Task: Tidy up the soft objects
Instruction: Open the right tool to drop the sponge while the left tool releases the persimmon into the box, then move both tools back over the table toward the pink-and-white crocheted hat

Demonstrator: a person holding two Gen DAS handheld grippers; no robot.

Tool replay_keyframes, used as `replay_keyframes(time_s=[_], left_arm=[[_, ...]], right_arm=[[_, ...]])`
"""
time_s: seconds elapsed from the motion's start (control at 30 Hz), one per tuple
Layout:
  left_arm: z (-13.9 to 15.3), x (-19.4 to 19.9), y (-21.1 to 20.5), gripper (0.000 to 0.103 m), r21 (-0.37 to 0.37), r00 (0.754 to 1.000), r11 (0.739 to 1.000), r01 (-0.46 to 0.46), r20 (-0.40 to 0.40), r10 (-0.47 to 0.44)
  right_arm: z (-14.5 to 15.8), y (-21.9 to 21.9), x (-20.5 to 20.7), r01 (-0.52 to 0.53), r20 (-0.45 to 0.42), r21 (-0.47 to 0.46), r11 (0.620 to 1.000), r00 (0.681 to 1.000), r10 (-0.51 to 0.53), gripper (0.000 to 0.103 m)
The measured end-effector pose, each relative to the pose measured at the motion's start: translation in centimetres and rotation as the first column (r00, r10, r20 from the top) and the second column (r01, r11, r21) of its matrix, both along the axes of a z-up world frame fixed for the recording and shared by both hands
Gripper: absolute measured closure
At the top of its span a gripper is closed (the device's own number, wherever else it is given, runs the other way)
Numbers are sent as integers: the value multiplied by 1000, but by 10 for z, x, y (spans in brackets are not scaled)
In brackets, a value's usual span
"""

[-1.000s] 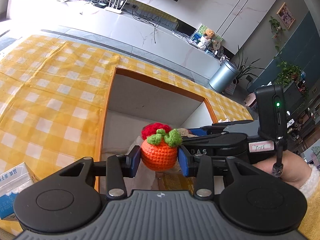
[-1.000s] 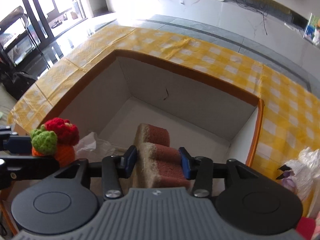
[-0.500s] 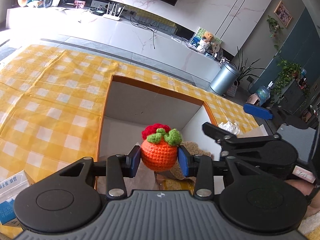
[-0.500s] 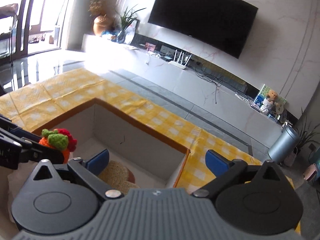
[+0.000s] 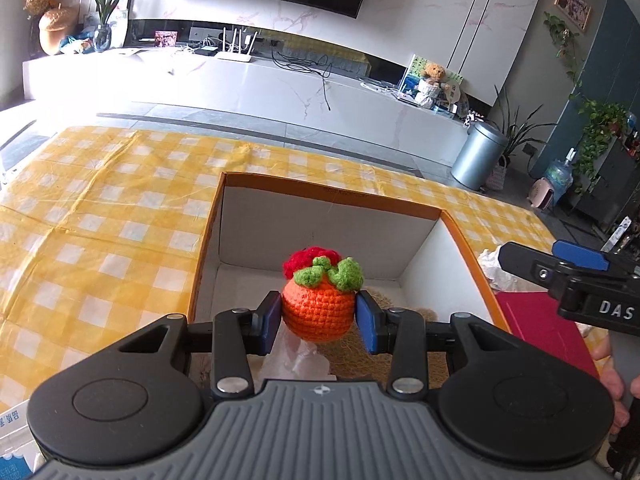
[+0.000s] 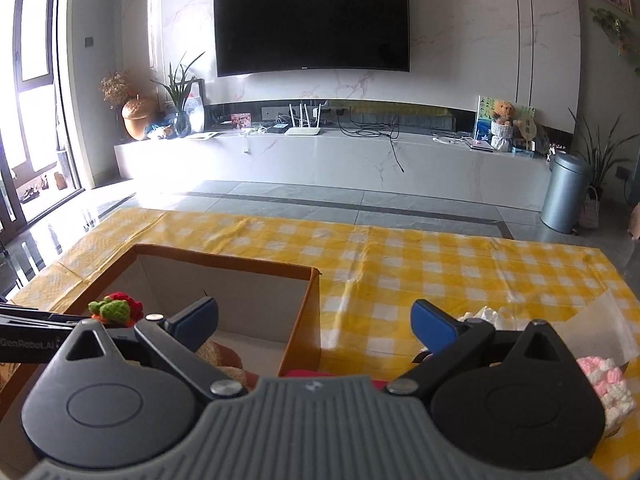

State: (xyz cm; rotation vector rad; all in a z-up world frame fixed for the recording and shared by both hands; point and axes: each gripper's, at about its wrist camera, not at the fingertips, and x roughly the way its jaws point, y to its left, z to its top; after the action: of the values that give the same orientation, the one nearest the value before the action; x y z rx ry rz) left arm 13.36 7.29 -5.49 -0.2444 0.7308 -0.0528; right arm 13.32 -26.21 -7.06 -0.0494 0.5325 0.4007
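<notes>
My left gripper (image 5: 318, 316) is shut on an orange crocheted fruit (image 5: 318, 306) with green leaves and a red top, held above the near end of the open cardboard box (image 5: 332, 194). The fruit also shows in the right wrist view (image 6: 116, 310). A brown loofah-like sponge (image 5: 404, 334) lies in the box below it, also seen in the right wrist view (image 6: 224, 358). My right gripper (image 6: 314, 320) is open and empty, raised over the box's right wall (image 6: 304, 320); it shows in the left wrist view (image 5: 576, 268) at the right.
The yellow checked tablecloth (image 5: 100, 216) covers the table. A red flat item (image 5: 540, 328) and white crumpled plastic (image 5: 490, 264) lie right of the box. A pink-white foam piece (image 6: 608, 380) and white bag (image 6: 484, 316) sit at the right. A carton (image 5: 14, 436) is near left.
My right gripper opened, let the brown sponge drop into the box, and lifted up and to the right. My left gripper kept hold of the fruit and tilted upward.
</notes>
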Motion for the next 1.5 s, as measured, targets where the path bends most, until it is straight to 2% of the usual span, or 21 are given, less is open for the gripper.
replay_keyframes(time_s=[0.13, 0.33, 0.37, 0.43, 0.53, 0.7, 0.83, 0.97, 1.03, 1.13, 1.23, 1.4, 1.5], left_arm=[[-4, -1, -10, 58, 112, 999, 993, -34, -1, 35], [0, -8, -16, 56, 193, 998, 979, -66, -10, 69], [2, -11, -18, 54, 207, 997, 975, -75, 7, 75], [9, -16, -20, 38, 221, 995, 971, -93, 47, 84], [19, -23, -19, 28, 204, 990, 973, -112, 112, 90], [34, -34, -18, 15, 168, 980, 979, -118, 176, 88], [40, -37, -21, 14, 177, 980, 977, -120, 178, 88], [46, -40, -21, 14, 140, 982, 984, -114, 169, 89], [49, -45, -27, 14, 168, 979, 975, -145, 167, 117], [55, -54, -36, 13, 228, 970, 957, -176, 203, 130], [60, -60, -46, 13, 273, 969, 945, -182, 212, 125], [65, -65, -79, 8, 392, 966, 910, -136, 254, 35], [64, -64, -101, 6, 432, 965, 896, -102, 261, -16]], right_arm=[[-2, 1, -6, -15, 13, -21, 1000, 1000, 15, 3], [-1, -5, -6, -13, -4, -7, 1000, 1000, 13, 3], [-1, -5, -6, -13, -4, -5, 1000, 1000, 12, 3], [0, -6, -5, -9, -2, -3, 1000, 1000, 9, 3], [1, -7, -7, 15, 22, 17, 1000, 1000, -15, 3], [8, -12, -12, 23, 39, 46, 999, 999, -24, 3], [18, -21, -16, 28, 57, 67, 997, 998, -31, 3], [30, -34, -19, 33, 83, 72, 997, 996, -39, 3], [37, -42, -22, 45, 101, 75, 996, 993, -53, 3], [43, -54, -22, 52, 108, 68, 996, 992, -60, 3], [48, -67, -23, 85, 122, 54, 995, 988, -91, 3], [51, -94, -21, 194, 133, -12, 981, 973, -191, 3], [49, -119, -15, 260, 115, -33, 965, 960, -255, 3]])
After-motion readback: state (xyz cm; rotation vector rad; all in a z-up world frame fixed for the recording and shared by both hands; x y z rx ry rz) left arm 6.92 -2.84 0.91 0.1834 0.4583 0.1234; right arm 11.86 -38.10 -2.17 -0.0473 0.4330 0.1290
